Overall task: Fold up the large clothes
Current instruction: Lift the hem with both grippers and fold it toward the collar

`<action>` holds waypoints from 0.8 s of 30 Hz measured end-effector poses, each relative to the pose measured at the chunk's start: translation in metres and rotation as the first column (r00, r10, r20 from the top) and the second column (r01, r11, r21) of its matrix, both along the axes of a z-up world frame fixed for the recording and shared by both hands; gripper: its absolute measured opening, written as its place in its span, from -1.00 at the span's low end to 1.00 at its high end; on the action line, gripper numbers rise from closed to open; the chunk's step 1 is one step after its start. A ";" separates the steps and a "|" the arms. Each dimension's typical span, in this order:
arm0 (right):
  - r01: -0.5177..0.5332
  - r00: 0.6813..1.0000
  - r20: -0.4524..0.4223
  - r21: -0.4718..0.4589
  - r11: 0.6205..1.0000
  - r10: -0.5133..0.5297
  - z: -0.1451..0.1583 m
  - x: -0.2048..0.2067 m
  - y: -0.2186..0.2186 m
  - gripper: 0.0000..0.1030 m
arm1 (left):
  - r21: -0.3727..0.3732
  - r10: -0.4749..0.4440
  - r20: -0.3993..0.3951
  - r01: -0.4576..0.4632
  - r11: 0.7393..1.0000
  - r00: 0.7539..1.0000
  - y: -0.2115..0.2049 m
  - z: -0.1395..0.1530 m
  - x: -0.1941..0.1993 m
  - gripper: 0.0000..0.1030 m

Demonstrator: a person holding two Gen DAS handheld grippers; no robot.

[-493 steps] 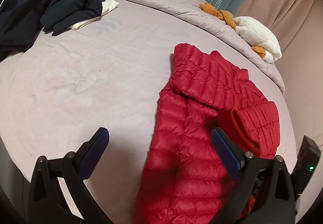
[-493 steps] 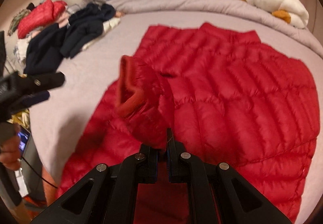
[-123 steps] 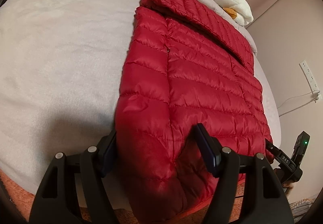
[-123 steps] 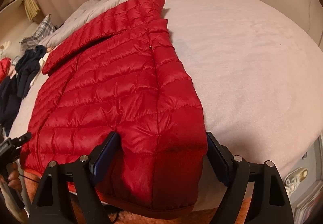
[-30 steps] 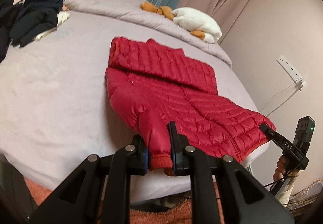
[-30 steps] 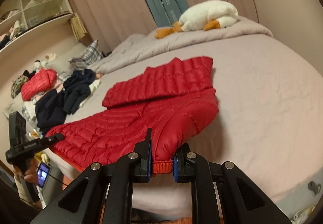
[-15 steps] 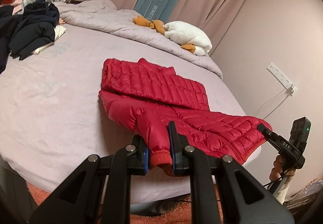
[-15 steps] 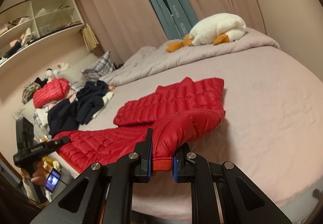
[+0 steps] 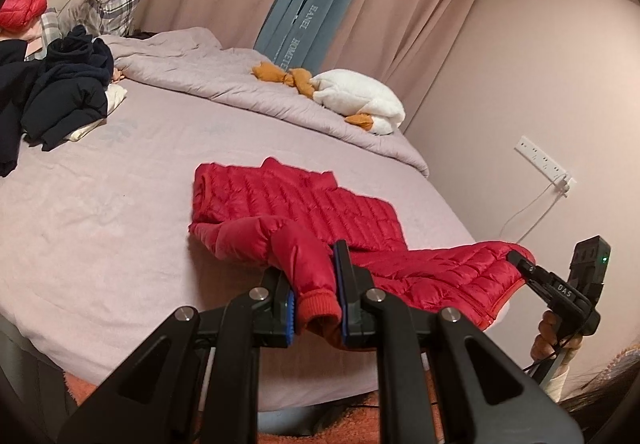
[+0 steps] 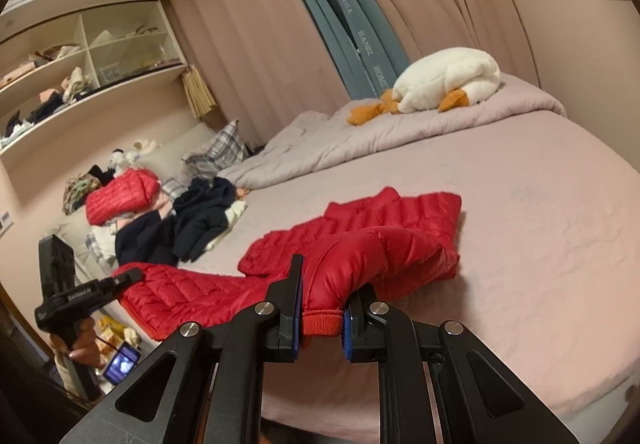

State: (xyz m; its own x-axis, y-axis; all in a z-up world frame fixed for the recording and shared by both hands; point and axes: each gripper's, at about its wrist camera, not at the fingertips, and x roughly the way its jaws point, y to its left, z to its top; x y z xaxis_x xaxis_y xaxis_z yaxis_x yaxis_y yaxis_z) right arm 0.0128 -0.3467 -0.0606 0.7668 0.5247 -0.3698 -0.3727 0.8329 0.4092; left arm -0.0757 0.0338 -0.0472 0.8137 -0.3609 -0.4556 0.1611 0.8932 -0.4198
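Observation:
A red puffer jacket [image 9: 296, 200] lies on the lilac bed [image 9: 100, 228], collar end toward the far side. Its near hem is lifted off the sheet and hangs between my two grippers. In the left wrist view my left gripper [image 9: 314, 284] is shut on the ribbed hem at one corner. My right gripper [image 9: 520, 264] shows at the right, holding the other corner in a hand. In the right wrist view my right gripper [image 10: 322, 296] is shut on the hem of the jacket [image 10: 380, 220]. My left gripper [image 10: 132, 276] pinches the far corner at the left.
A pile of dark clothes [image 9: 64, 92] sits at the bed's left side. A white plush goose [image 9: 356, 104] rests on the rumpled duvet [image 9: 192, 60] at the back. Another red jacket [image 10: 120, 200] lies by the plaid pillows. A wall socket [image 9: 544, 164] with a cable is at the right.
Both grippers have risen with the hem, so more of the jacket's near half is off the bed. Both views now look more level across the room.

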 end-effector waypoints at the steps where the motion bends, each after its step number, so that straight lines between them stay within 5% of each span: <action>1: 0.001 1.000 0.003 0.007 1.000 -0.001 0.001 -0.001 0.000 -0.68 | 0.005 0.001 0.007 -0.001 1.000 1.000 0.000 0.002 -0.001 -0.71; 14: -0.005 0.998 0.063 0.009 1.000 0.005 0.015 -0.013 0.002 -0.68 | -0.015 -0.008 0.054 0.009 1.000 0.998 0.008 0.022 -0.013 -0.71; 24: 0.008 0.999 0.031 0.008 1.000 -0.009 0.009 0.007 0.005 -0.68 | -0.034 0.012 0.005 -0.012 0.999 1.000 0.012 0.012 0.005 -0.69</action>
